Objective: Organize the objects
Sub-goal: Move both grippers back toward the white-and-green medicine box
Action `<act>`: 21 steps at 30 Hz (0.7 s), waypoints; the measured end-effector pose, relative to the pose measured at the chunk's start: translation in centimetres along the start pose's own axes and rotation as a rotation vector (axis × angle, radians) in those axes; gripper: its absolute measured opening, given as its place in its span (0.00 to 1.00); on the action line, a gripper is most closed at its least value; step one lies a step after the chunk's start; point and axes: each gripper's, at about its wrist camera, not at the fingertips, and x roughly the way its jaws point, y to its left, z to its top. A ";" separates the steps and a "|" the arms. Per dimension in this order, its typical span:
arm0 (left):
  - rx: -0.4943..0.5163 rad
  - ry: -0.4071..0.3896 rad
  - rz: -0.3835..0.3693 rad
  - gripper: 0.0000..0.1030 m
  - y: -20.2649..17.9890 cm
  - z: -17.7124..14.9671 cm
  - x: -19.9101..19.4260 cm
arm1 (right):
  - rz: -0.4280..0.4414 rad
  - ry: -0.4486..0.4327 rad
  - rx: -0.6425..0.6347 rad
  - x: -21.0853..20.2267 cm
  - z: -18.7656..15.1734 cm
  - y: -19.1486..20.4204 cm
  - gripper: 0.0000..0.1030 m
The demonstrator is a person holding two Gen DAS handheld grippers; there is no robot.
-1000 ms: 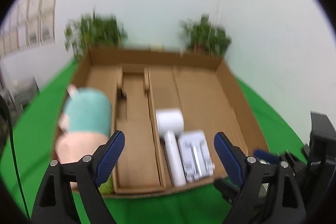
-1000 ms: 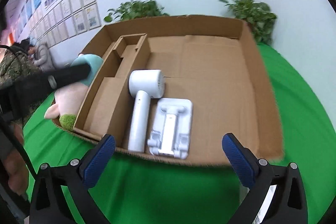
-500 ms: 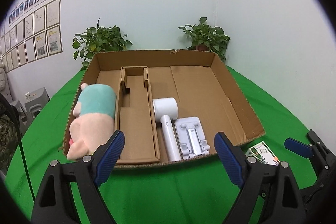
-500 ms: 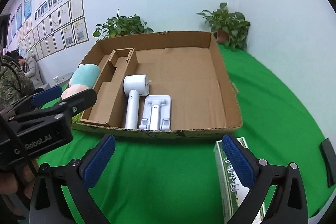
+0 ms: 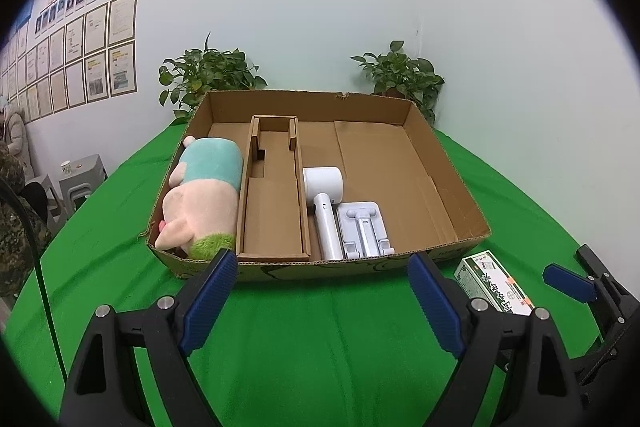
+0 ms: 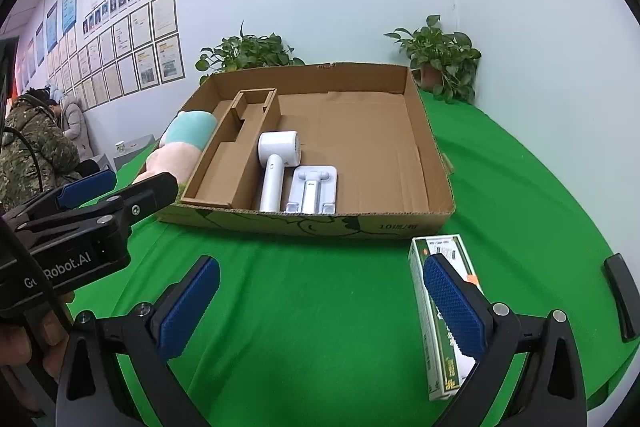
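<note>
Green-covered table [image 5: 320, 339] carries the cardboard tray [image 5: 456, 187]; green-and-white box [image 6: 442, 311] lies outside its near wall, at 4 o'clock. Both left tool [image 5: 320, 299] and right tool [image 6: 320, 299] gape wide, empty. Advise centring right tool across the box's narrow sides before closing

Black gripper frames, silver screws, ribbed blue fingers [image 6: 454, 303]; white "Robot.AI" lettering.
</note>
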 end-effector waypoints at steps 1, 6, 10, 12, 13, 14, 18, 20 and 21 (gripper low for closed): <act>0.006 -0.003 -0.002 0.85 -0.1 0.1 0.0 | 0.002 -0.002 0.001 0.0 0.0 -0.1 0.99; 0.032 0.006 -0.021 0.85 -0.8 0.0 0.3 | -0.014 -0.002 0.012 -0.3 0.1 -0.4 0.99; 0.035 0.020 -0.029 0.85 -0.7 -0.3 0.9 | -0.031 0.019 0.010 0.0 0.1 -0.6 0.99; 0.028 0.027 -0.038 0.85 -0.5 -0.4 1.3 | -0.036 0.024 0.001 0.3 0.0 -0.4 0.99; 0.023 0.029 -0.041 0.85 -0.4 -0.5 1.4 | -0.039 0.025 -0.006 0.4 0.0 -0.3 0.99; 0.016 0.031 -0.047 0.85 -0.3 -0.5 1.6 | -0.041 0.028 -0.010 0.6 0.0 -0.4 0.99; 0.012 0.033 -0.063 0.85 -0.1 -0.8 2.2 | -0.039 0.023 -0.013 1.2 -0.3 -0.5 0.99; 0.009 0.038 -0.071 0.85 0.0 -1.1 2.5 | -0.053 0.022 -0.002 1.5 -0.8 -1.2 0.99; 0.005 0.043 -0.079 0.85 0.1 -1.3 2.7 | -0.057 0.027 0.008 1.6 -1.0 -1.5 0.99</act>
